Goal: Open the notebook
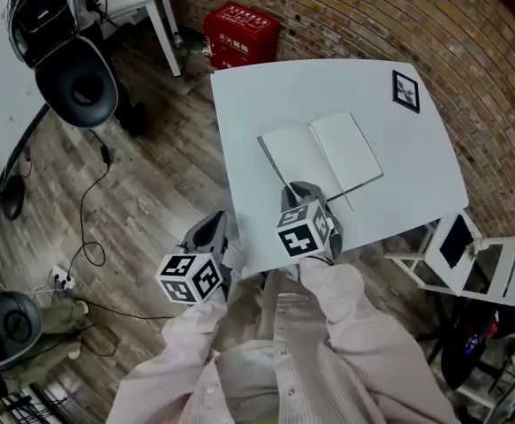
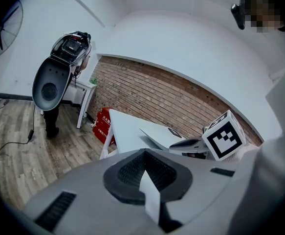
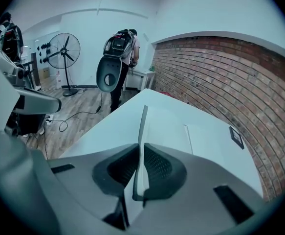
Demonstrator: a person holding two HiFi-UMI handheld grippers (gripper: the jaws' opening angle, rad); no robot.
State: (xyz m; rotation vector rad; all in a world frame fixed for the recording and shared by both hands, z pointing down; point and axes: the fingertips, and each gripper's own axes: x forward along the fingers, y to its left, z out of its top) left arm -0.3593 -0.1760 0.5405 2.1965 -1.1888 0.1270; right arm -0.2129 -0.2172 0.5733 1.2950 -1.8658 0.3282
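right gripper, frame centre, pinches a leaf of the notebook by its near edge to swing it open; left gripper (tongs pressed together, empty) waits lower left, off the table.

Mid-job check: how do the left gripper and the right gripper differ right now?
The right gripper reaches over the white table at the open notebook's near edge; the left gripper hangs off the table's side, above the wooden floor. The right gripper's jaws are closed on a raised notebook leaf, seen edge-on between them; the left gripper's jaws are together with nothing between them. Both are grey and carry a marker cube.
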